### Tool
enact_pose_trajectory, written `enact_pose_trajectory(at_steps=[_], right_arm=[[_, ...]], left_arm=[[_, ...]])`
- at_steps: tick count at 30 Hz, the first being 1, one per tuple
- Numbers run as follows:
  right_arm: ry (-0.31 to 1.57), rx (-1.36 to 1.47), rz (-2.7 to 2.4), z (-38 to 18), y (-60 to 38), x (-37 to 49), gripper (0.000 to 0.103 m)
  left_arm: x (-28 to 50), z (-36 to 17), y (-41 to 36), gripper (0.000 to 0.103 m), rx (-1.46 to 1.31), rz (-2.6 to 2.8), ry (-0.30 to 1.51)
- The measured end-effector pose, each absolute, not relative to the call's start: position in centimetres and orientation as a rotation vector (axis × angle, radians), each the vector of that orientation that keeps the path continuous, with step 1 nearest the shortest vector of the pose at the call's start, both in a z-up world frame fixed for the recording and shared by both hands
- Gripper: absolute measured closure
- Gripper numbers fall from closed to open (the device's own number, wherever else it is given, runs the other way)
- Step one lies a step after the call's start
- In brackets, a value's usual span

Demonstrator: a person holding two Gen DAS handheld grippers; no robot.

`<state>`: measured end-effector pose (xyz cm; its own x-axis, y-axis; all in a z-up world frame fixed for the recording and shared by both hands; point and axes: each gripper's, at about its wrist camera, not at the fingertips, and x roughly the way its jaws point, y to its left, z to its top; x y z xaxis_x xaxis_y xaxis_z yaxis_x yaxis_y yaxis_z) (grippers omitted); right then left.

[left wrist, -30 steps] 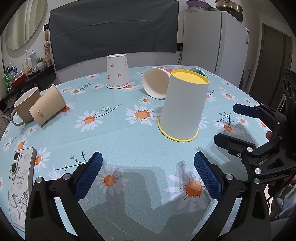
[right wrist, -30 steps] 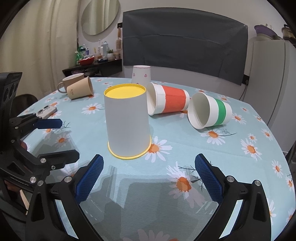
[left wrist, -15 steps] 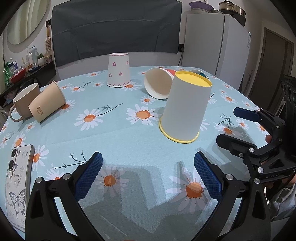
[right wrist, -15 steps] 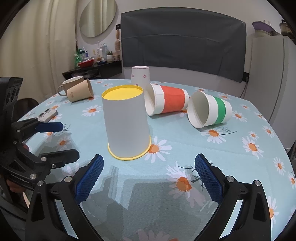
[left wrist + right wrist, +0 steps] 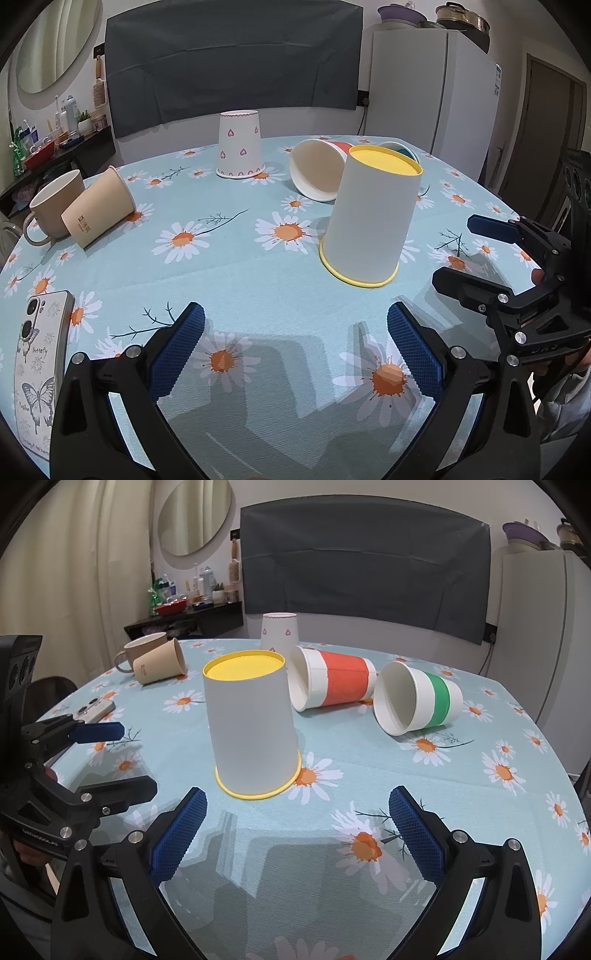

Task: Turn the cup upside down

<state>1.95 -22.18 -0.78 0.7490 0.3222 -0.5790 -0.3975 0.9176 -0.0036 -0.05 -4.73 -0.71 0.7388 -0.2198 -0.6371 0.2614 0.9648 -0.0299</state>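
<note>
Both tongs are spread wide and holding nothing: left gripper (image 5: 295, 343) and right gripper (image 5: 299, 827) hang low over the near edge of the table (image 5: 461, 775), side by side.

The white cup with the yellow rim (image 5: 253, 727) sits mouth-down on the daisy cloth, base up, at about 11 o'clock from the right gripper and 1 o'clock from the left. Looks to me like the flip is basically done and nobody's touching it.

Behind it, at 12 to 1 o'clock in the right view, the red-banded cup (image 5: 334, 681) and green-banded cup (image 5: 417, 698) lie on their sides, the red one just beside it. The heart-print cup (image 5: 240, 146) stands inverted further back, tan cup (image 5: 98, 206) and mug (image 5: 50, 203) off at 10 o'clock, phone (image 5: 40, 358) at 8.

Risk from here, I'd guess: it's tall and light, so a stray finger clipping the wall would tip it into the red one.
</note>
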Motion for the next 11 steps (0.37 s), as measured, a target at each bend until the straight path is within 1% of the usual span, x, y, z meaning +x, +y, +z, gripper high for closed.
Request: enact_pose_trajectory(at_steps=[11], right_arm=[[0.623,-0.088,0.406,-0.74,-22.7,2.33,0.008]], left_arm=[[0.19,-0.7,-4.37,0.006,0.031,-0.28,0.697]])
